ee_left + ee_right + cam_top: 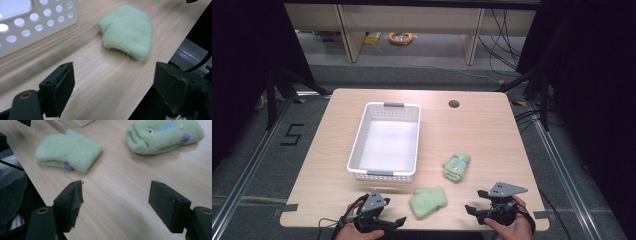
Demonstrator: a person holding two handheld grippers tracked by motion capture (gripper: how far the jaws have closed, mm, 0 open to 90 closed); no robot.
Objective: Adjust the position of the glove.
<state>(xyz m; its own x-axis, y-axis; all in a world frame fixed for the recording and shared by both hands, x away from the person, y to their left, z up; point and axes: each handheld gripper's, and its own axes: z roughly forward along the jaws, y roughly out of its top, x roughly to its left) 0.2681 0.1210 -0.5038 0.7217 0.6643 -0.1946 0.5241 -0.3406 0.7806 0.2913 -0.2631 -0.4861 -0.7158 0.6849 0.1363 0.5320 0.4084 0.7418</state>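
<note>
High view: we see a wooden table with a white perforated basket standing left of centre, nothing visible inside it. Two pale green mittens lie on the bare wood to its right. The plain mitten rests near the front edge, just in front of the basket's near right corner and apart from it. The face mitten, bearing an eye and blue and purple patches, lies farther back and to the right, well clear of the basket. We note the left gripper at the front edge, held by a hand, to the left of the plain mitten; its jaws stand spread and hold nothing. The right gripper, held by the other hand, sits to the right of that mitten, its jaws likewise spread with nothing between them. A round hole marks the table's far side.

Left gripper view: we look between the parted jaws at the plain mitten lying flat ahead, with the basket wall at upper left.

Right gripper view: between the wide-apart jaws we see bare wood; the plain mitten lies ahead to the left and the face mitten ahead to the right, the two apart.
</note>
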